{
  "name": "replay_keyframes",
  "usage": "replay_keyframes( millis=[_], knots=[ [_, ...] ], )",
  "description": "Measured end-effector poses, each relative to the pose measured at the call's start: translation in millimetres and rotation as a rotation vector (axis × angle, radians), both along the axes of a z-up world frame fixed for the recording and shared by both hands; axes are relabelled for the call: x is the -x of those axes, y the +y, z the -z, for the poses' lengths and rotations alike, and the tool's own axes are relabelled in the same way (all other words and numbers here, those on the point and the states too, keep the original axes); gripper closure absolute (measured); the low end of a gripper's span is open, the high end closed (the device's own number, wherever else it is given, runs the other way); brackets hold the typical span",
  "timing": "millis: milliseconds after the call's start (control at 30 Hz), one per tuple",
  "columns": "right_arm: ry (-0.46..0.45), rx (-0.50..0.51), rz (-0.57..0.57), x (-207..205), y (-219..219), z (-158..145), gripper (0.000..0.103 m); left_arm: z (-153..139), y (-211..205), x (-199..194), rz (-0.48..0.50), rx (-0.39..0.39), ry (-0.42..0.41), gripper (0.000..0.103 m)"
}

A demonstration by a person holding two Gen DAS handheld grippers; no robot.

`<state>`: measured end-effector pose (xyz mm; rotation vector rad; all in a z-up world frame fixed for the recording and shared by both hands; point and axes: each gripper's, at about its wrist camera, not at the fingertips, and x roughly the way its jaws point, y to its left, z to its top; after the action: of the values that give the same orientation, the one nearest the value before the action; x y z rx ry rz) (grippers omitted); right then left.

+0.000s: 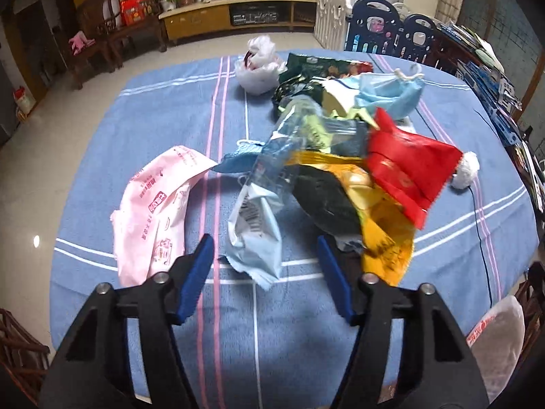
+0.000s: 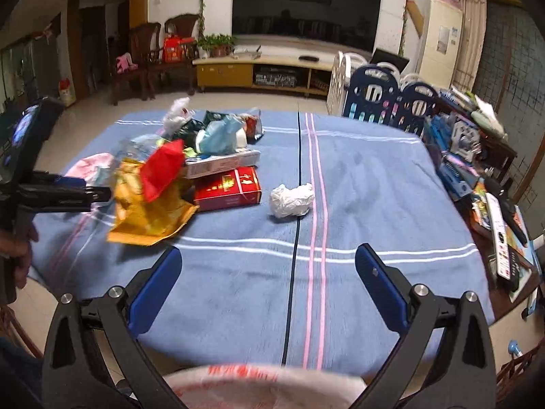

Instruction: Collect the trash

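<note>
The left gripper (image 1: 265, 255) is hanging released over the trash pile (image 1: 327, 156) lying on the blue cloth (image 1: 102, 177). The right gripper (image 2: 269, 269) is spreading wide, empty, above a white bag (image 2: 259, 385), contents unseen.

The left gripper (image 1: 265, 255) is angled steeply downward, its blue-padded jaws parted with nothing pressed between them. The right gripper (image 2: 269, 269) is tilted downward less steeply, jaws spread wide and empty. In the right wrist view, the left hand (image 2: 17, 248) is seen wrapped around its handle.
</note>
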<state>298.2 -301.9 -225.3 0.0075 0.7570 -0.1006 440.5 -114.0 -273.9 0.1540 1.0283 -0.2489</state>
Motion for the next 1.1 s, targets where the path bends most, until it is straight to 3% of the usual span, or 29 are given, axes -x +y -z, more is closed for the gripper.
replay_keyframes(
  millis=[33,67,100,133,267,333,433,500,533,567,667,867,1100],
  knots=[
    [0.012,-0.006,-0.003,-9.5,-2.9,3.4,0.004,3.0,1.7,-2.9,-0.001,0.014,0.014,0.065],
    [0.019,-0.007,-0.005,-17.7,-6.1,5.5,0.004,6.5,5.6,-6.4,-0.005,0.038,0.036,0.075],
    [0.025,-0.005,-0.006,-26.7,-7.6,7.6,0.004,6.3,8.4,-7.7,-0.014,0.05,0.035,0.078],
    [0.03,-0.004,-0.006,-37.3,-9.1,10.2,0.004,4.2,12.0,-8.1,-0.026,0.055,0.025,0.09],
    [0.069,-0.002,-0.001,-80.7,-18.0,26.7,0.005,-39.8,26.9,10.1,-0.022,0.137,-0.059,0.091],
    [0.102,0.0,0.006,-100.5,-23.1,37.1,0.013,-66.2,32.5,27.2,-0.007,0.167,-0.118,0.091],
    [0.173,-0.014,0.03,-131.7,-32.2,55.8,0.035,-106.0,47.6,63.2,0.003,0.236,-0.219,0.091],
    [0.228,-0.039,0.047,-145.0,-38.9,69.0,0.072,-121.6,59.0,85.1,-0.015,0.263,-0.275,0.091],
    [0.239,-0.027,0.072,-145.1,-41.1,71.4,0.075,-126.2,64.8,94.9,-0.031,0.278,-0.293,0.091],
    [0.214,-0.049,0.086,-140.3,-43.6,68.0,0.083,-127.9,71.6,104.6,-0.046,0.308,-0.302,0.091],
    [0.118,-0.105,0.043,-110.7,-39.0,45.8,0.084,-123.1,84.6,125.7,-0.064,0.357,-0.281,0.091],
    [-0.087,-0.161,-0.093,5.0,1.5,-29.2,0.084,-109.9,96.5,167.0,-0.065,0.355,-0.268,0.091],
    [-0.213,-0.117,-0.115,121.3,60.2,-92.9,0.084,-105.7,84.8,210.1,-0.028,0.348,-0.277,0.09]
  ],
)
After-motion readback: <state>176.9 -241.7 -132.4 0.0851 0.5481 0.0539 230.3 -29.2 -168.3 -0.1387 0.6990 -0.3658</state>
